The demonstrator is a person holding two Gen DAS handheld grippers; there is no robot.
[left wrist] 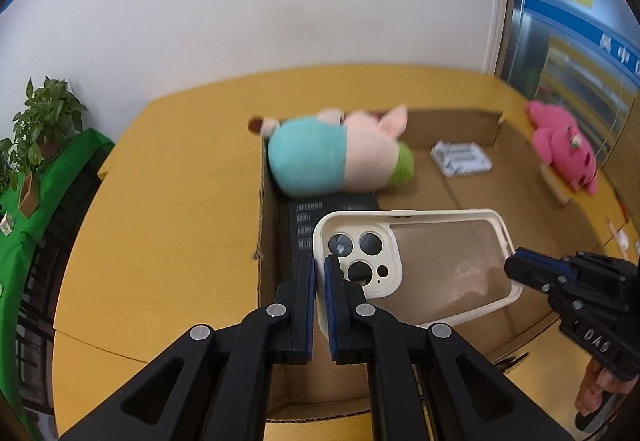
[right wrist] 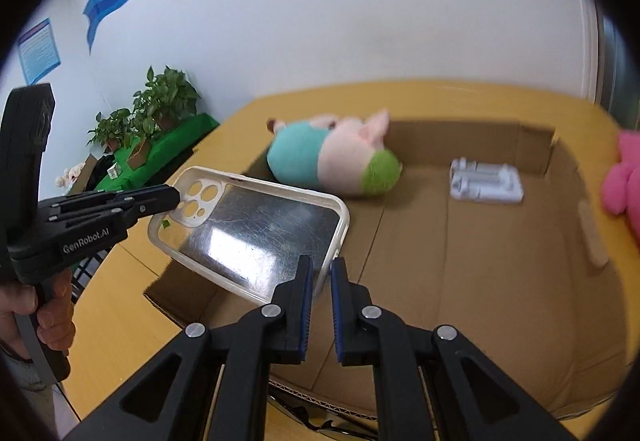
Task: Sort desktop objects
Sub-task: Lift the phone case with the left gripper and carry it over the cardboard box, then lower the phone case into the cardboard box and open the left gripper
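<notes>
A cream phone case [left wrist: 440,261] with a clear back is held over an open cardboard box [left wrist: 460,185]. My left gripper [left wrist: 320,273] is shut on its camera-cutout end. My right gripper [right wrist: 321,273] is shut on the opposite end of the case [right wrist: 256,229]. Each gripper shows in the other's view: the right one [left wrist: 516,265] at the case's far end, the left one [right wrist: 172,197] at the camera end. In the box lie a pig plush in teal, pink and green [left wrist: 332,157], a white plastic tray [left wrist: 460,157] and a black flat box [left wrist: 320,217].
The box sits on a yellow wooden table [left wrist: 168,221]. A pink plush [left wrist: 564,145] lies on the table right of the box. Potted plants on a green-covered stand [left wrist: 40,145] are at the left, by the white wall.
</notes>
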